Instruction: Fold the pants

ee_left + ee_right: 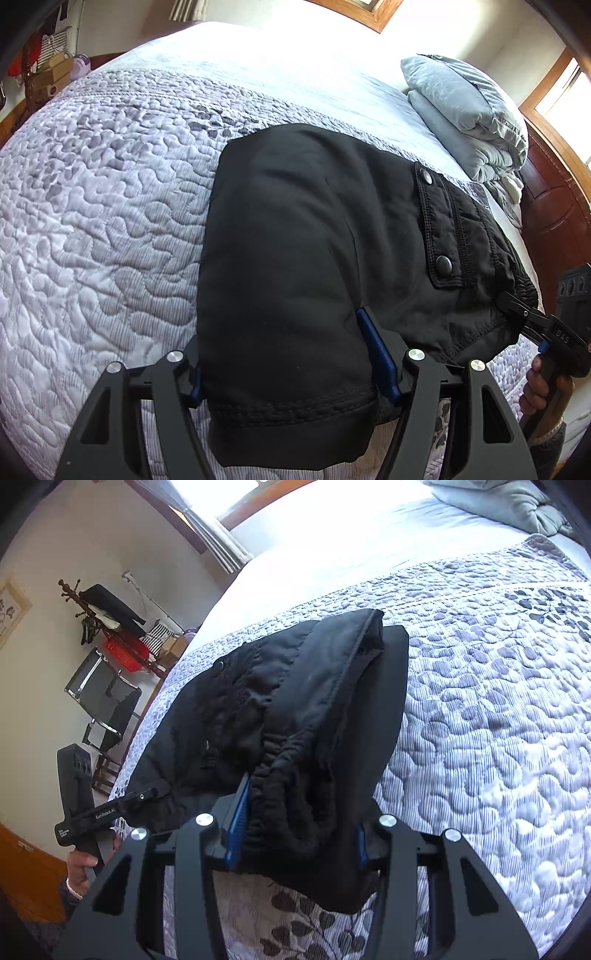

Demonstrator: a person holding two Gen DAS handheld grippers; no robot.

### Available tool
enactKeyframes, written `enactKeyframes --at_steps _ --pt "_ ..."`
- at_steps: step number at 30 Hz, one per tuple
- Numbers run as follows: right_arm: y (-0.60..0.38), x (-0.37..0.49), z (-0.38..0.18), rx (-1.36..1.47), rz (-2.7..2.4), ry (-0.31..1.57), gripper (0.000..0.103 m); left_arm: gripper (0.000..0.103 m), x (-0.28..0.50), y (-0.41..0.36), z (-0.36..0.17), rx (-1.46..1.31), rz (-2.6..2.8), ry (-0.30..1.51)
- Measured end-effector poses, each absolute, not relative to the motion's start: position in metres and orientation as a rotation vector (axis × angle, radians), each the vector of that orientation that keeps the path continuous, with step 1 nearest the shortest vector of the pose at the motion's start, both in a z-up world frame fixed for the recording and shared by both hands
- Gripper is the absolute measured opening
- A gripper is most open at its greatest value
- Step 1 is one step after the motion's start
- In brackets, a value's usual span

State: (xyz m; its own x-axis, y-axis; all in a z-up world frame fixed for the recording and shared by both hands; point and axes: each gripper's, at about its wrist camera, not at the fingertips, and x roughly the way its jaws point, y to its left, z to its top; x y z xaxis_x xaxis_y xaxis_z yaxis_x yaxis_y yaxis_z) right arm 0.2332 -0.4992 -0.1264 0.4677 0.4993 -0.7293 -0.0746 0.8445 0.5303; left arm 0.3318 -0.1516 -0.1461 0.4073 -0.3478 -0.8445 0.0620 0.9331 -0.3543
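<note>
Already we are working with the pants (314,229) folded down to a short, thick bundle that is lying on the bed (110,203), near its close edge. The left tongs (291,373) are gripping the bundle's hem end, with the cloth filling the gap between the blue pads. The right tongs (299,834) are clamping the gathered elastic waistband, which is bunching between their pads. Both ends are hanging a little past the pads toward us, so we judge that we are carrying or placing the bundle rather than starting a fold. The lengthwise folds are looking done; what is left, as we read it, is setting the bundle down flat, perhaps one last fold, and letting go. A snap flap is showing on top of the pants. Beyond the pants, toward the headboard, a pillow (465,110) is resting on the bed. No containers are showing near the pants.
</note>
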Motion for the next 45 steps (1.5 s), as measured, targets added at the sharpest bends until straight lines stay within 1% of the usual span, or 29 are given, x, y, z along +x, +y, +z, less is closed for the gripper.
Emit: enactKeyframes --at_steps 4,6,9,13,17,19,21,26,33,39,40,41,42,45 --pt "-0.508 0.244 -0.141 0.513 0.369 1.046 0.045 0.073 0.336 -0.154 -0.149 -0.284 -0.261 1.117" --pt "-0.515 0.247 -0.151 0.547 0.373 1.056 0.047 0.079 0.336 -0.156 -0.153 -0.278 -0.266 1.111" --pt "-0.526 0.248 -0.168 0.634 0.389 1.072 0.049 0.086 0.336 -0.157 -0.159 -0.272 -0.278 1.097" --pt "-0.536 0.24 -0.186 0.703 0.399 1.071 0.052 0.089 0.333 -0.157 -0.164 -0.276 -0.303 1.084" --pt "-0.539 0.235 -0.19 0.73 0.4 1.054 0.052 0.09 0.332 -0.157 -0.164 -0.268 -0.312 1.078" --pt "-0.538 0.234 -0.188 0.718 0.397 1.052 0.054 0.09 0.332 -0.156 -0.164 -0.271 -0.313 1.082" --pt "-0.538 0.233 -0.186 0.716 0.391 1.054 0.059 0.09 0.332 -0.155 -0.163 -0.272 -0.314 1.081" --pt "-0.538 0.224 -0.175 0.657 0.36 1.045 0.064 0.089 0.327 -0.15 -0.156 -0.259 -0.302 1.064" --pt "-0.534 0.207 -0.145 0.513 0.282 1.006 0.065 0.092 0.311 -0.146 -0.139 -0.188 -0.254 1.023" --pt "-0.53 0.196 -0.125 0.43 0.21 0.952 0.065 0.094 0.3 -0.148 -0.124 -0.179 -0.253 1.004" --pt "-0.527 0.198 -0.123 0.426 0.221 0.953 0.065 0.094 0.299 -0.15 -0.122 -0.174 -0.257 1.0" --pt "-0.525 0.199 -0.124 0.418 0.23 0.964 0.055 0.094 0.298 -0.151 -0.12 -0.171 -0.262 0.997" --pt "-0.521 0.201 -0.126 0.401 0.235 0.986 0.04 0.094 0.296 -0.152 -0.117 -0.167 -0.266 0.993" --pt "-0.515 0.202 -0.13 0.353 0.213 1.007 0.04 0.095 0.293 -0.157 -0.112 -0.155 -0.266 0.987"
